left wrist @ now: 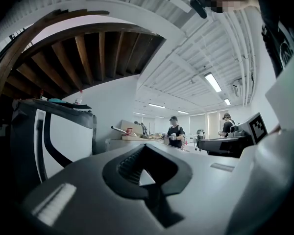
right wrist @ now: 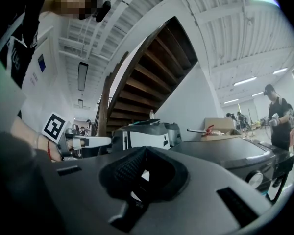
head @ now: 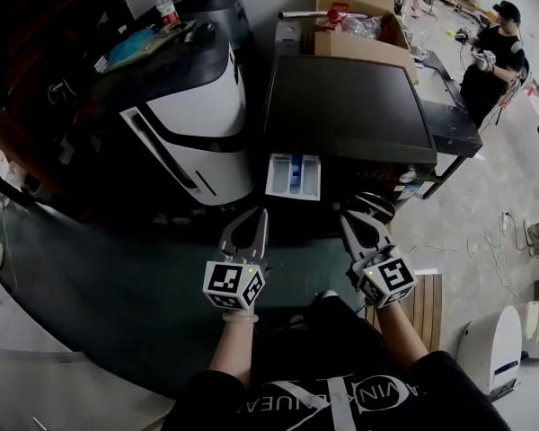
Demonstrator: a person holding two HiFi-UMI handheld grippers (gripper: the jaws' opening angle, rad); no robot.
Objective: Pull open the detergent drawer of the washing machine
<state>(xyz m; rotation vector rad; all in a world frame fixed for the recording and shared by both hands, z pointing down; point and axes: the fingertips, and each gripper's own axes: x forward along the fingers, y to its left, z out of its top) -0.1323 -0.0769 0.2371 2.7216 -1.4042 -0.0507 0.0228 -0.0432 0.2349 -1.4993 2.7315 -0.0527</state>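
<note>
Detergent drawer (head: 292, 176) pulled out of washing machine (head: 346, 106), seemingly finished; left hand-held gripper (head: 254, 218), right hand-held gripper (head: 347, 220) both pressed together, empty.

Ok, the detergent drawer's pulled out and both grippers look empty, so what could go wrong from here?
1. The detergent drawer juts out of the washing machine, just ahead of the shut left hand-held gripper; a forward swing could knock or strain it.
2. The shut right hand-held gripper hangs close to the machine's front and might bump it.
3. Loose cables on the floor to the right could catch a foot.
</note>
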